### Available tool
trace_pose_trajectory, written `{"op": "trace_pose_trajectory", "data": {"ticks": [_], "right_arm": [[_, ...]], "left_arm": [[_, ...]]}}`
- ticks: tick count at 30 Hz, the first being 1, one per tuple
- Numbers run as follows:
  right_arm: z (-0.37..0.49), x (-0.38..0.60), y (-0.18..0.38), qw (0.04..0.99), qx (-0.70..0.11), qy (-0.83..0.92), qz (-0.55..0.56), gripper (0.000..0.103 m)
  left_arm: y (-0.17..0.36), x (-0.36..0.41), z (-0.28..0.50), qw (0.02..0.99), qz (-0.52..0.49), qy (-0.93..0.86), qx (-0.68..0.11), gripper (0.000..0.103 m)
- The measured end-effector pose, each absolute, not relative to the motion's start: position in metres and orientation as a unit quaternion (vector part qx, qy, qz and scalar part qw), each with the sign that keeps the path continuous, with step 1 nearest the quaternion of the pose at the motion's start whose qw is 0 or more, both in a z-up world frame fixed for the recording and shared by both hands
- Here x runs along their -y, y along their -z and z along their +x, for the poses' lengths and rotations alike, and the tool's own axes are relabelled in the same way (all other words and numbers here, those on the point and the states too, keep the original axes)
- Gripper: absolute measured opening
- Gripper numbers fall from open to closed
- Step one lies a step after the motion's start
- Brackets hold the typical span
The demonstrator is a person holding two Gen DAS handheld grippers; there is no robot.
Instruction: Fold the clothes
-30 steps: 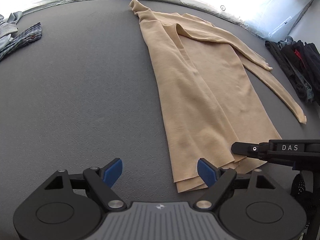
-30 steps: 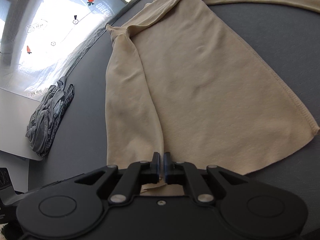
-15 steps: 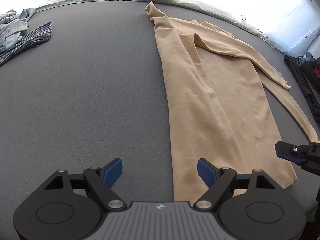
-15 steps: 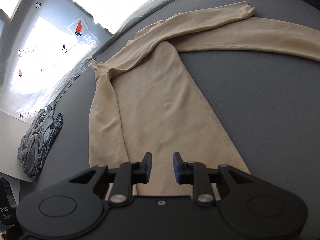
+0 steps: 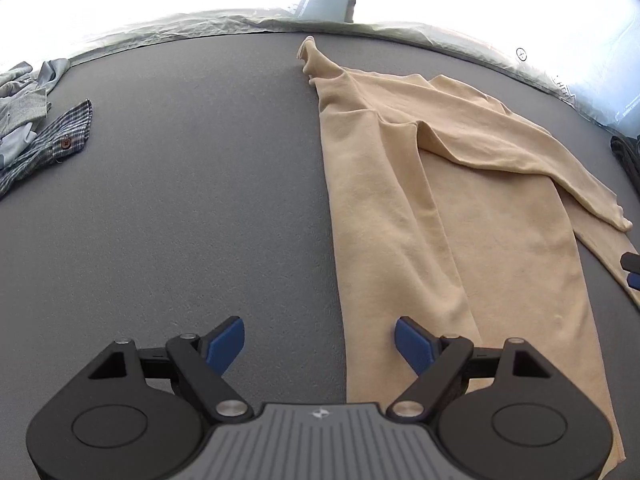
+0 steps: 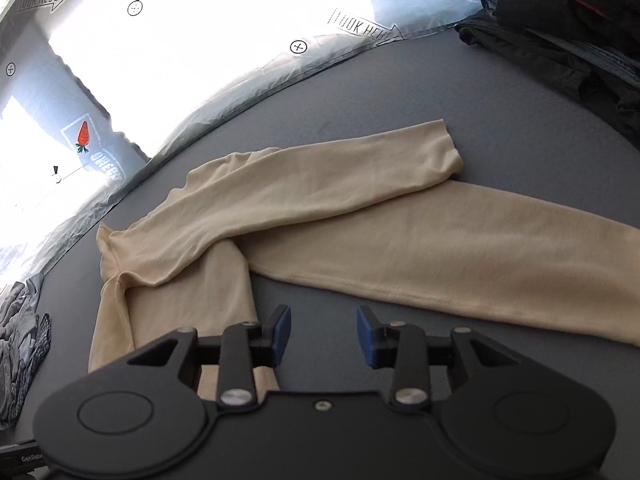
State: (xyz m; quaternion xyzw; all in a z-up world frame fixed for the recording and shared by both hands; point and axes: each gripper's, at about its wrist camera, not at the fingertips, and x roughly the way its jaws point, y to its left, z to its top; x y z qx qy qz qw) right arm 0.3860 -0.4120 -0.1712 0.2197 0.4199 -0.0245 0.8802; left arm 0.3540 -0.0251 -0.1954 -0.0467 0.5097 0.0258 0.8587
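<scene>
A beige long-sleeved top (image 5: 460, 216) lies folded lengthwise on the grey table (image 5: 180, 220), its collar at the far end and two sleeves stretched out to the right. My left gripper (image 5: 319, 346) is open and empty, low over the top's left edge near the hem. In the right wrist view the top (image 6: 224, 240) shows its two sleeves crossing: the upper sleeve (image 6: 360, 172) lies over the lower sleeve (image 6: 460, 264). My right gripper (image 6: 323, 336) is open and empty, just short of the lower sleeve's near edge. Its tip shows at the left wrist view's right edge (image 5: 632, 268).
A plaid shirt (image 5: 52, 148) and grey clothes (image 5: 20, 96) lie at the far left of the table. A pile of dark clothes (image 6: 568, 32) sits at the far right. Grey garments (image 6: 20, 344) lie at the left edge. A crinkled sheet (image 5: 200, 28) lines the far edge.
My right gripper has let go of the top's hem, opened, and swung toward the sleeves. My left gripper has moved forward along the top's left edge, still open.
</scene>
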Motion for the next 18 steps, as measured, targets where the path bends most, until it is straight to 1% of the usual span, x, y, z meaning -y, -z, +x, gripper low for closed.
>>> {"op": "trace_pose_trajectory", "data": {"ticks": [2, 5, 12, 13, 17, 18], "right_arm": [[0.407, 0.426, 0.169, 0.884, -0.408, 0.056, 0.22, 0.04], [0.438, 0.451, 0.17, 0.886, -0.396, 0.094, 0.221, 0.044], [0.498, 0.481, 0.183, 0.888, -0.396, 0.129, 0.195, 0.048], [0.504, 0.484, 0.185, 0.888, -0.396, 0.128, 0.195, 0.048], [0.522, 0.485, 0.191, 0.882, -0.412, 0.115, 0.197, 0.047], [0.524, 0.482, 0.191, 0.882, -0.414, 0.117, 0.193, 0.045]], "left_arm": [[0.198, 0.02, 0.374, 0.857, -0.049, -0.036, -0.511, 0.084], [0.202, 0.012, 0.404, 0.854, -0.055, -0.051, -0.515, 0.084], [0.211, 0.007, 0.462, 0.849, -0.045, -0.071, -0.521, 0.088], [0.212, 0.007, 0.468, 0.848, -0.045, -0.072, -0.523, 0.091], [0.215, 0.005, 0.483, 0.847, -0.05, -0.07, -0.524, 0.096], [0.215, 0.004, 0.485, 0.847, -0.05, -0.069, -0.525, 0.097]]}}
